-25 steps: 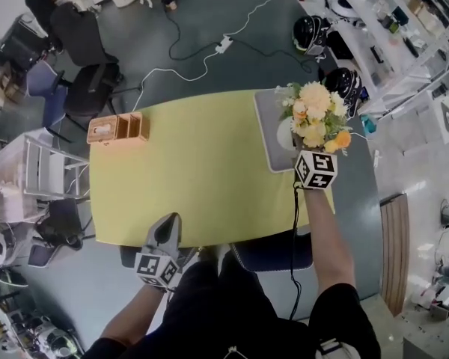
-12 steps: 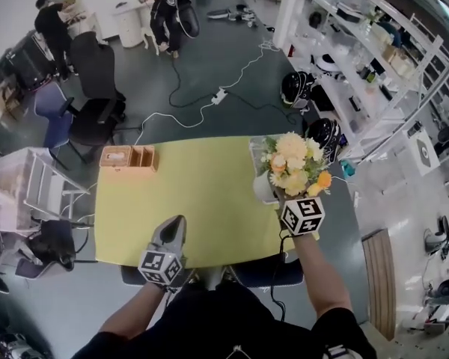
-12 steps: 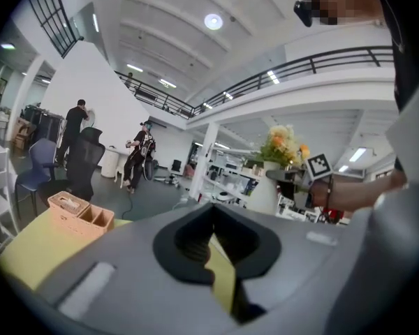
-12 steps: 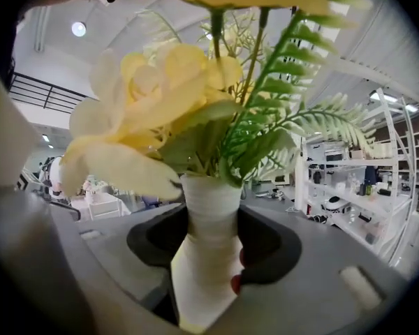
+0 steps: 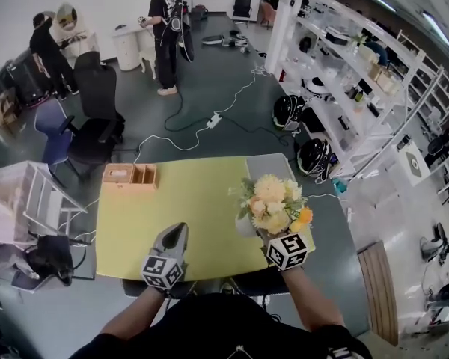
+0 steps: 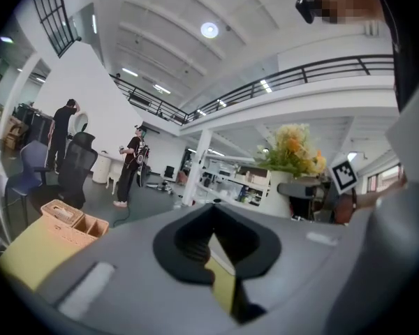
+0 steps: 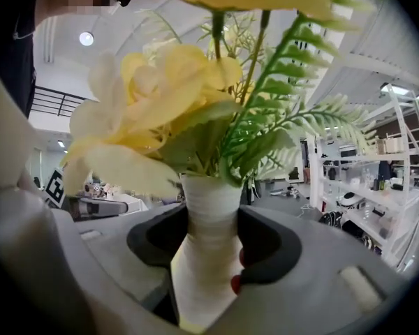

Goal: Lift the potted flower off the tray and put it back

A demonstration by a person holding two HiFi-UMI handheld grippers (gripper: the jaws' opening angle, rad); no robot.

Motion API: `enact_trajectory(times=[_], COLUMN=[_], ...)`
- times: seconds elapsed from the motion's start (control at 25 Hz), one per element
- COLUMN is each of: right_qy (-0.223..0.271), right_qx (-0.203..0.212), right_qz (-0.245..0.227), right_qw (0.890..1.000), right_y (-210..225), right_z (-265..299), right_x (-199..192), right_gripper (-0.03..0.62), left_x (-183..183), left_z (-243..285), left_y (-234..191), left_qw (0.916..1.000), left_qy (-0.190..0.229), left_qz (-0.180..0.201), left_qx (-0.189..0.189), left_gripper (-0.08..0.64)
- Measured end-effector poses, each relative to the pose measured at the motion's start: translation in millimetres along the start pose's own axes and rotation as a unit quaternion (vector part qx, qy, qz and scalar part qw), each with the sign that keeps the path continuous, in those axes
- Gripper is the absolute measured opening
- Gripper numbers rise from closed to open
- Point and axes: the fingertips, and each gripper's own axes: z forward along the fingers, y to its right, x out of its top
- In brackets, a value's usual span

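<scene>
Carrying the potted flower (image 5: pixel 272 204) clear of the grey tray (image 5: pixel 275 164), up in the air and, from the head view, over the near right part of the yellow table (image 5: pixel 172 200), with the right gripper (image 7: pixel 208 253) pinching the white pot at its narrow waist. Holding the left gripper (image 5: pixel 176 234) above the table's near edge, jaws pressed together on nothing.

To finish the step well:
- Keep the pot upright, as probably top-heavy under so much bloom.
- Keep the squeeze steady on that tapering waist.
- Travel back toward the tray at the table's far right corner.
- Line the base up over bare tray, well inside the rim.
- Lower straight down until fully seated.
- Only then let go, and back out level without brushing the leaves.

Counting: 1 potted flower, 1 tray, 1 table, 1 wooden organiser (image 5: pixel 129 175), 2 grippers, 2 helmets (image 5: pixel 288 111) on the floor, 2 other people (image 5: pixel 165 21) standing far back.
</scene>
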Motion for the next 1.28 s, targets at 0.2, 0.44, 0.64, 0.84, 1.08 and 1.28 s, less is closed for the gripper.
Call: enact_trajectory(times=[0.2, 0.44, 0.64, 0.84, 1.08, 1.28], right_qy=[0.004, 0.003, 0.005, 0.002, 0.001, 0.001], right_qx=[0.017, 0.02, 0.01, 0.007, 0.001, -0.009], right_qz=[0.003, 0.005, 0.015, 0.017, 0.016, 0.017], right_qw=[1.0, 1.0, 1.0, 1.0, 1.0, 1.0], right_y=[-35, -53, -58, -63, -65, -61], right_z=[-15, -21, -23, -24, -28, -35], right_x=[-5, -11, -13, -14, -15, -15], right_gripper=[0.224, 0.225, 0.225, 0.225, 0.225, 0.225], left_x=[0, 6, 4, 6, 3, 2], left_z=[-5, -7, -9, -10, -8, -7], left_y=[-2, 1, -2, 0, 9, 19], left_qw=[1.0, 0.9998, 0.9997, 0.9995, 0.9982, 0.9971], left_qy=[0.0, 0.0, -0.002, -0.001, -0.009, -0.003], left_qz=[-0.001, 0.007, 0.01, 0.011, 0.032, 0.001], left_qx=[-0.005, -0.018, -0.024, -0.031, -0.05, -0.075], left_gripper=[0.008, 0.008, 0.008, 0.008, 0.008, 0.008])
